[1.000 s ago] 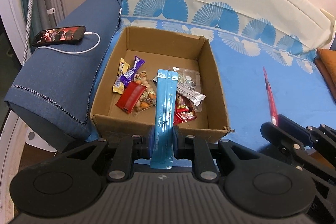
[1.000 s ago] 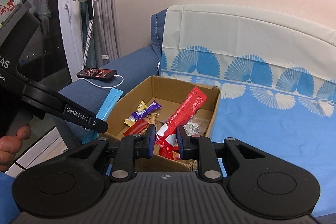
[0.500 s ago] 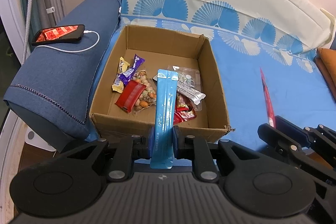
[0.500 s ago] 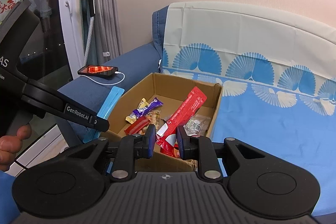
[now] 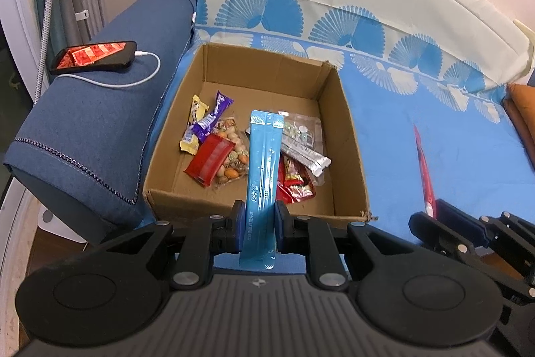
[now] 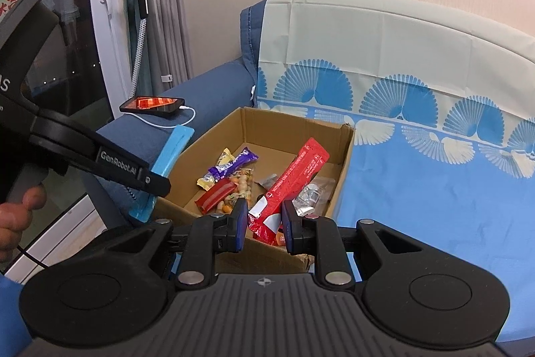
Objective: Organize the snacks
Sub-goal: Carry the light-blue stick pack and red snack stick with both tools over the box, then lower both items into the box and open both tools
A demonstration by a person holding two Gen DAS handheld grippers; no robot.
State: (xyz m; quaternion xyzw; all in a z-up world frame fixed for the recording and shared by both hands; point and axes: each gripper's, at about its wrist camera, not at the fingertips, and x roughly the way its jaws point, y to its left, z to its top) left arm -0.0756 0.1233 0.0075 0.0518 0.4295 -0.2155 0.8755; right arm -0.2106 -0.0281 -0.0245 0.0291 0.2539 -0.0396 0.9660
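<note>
Snacks: blue stick clamped in left gripper; red stick clamped in right gripper; both above box.

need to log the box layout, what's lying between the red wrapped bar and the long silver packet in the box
In the left wrist view, a clear bag of mixed nuts lies between the red wrapped bar and the silver packet; the held blue stick pack partly covers that stretch.

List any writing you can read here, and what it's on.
"GenRobot.AI": white lettering on the black side of the left gripper.
Blue packet: small printed digits, too small to read.
Red packet: print too blurred to read.
Purple bar: white logo, illegible.
</note>
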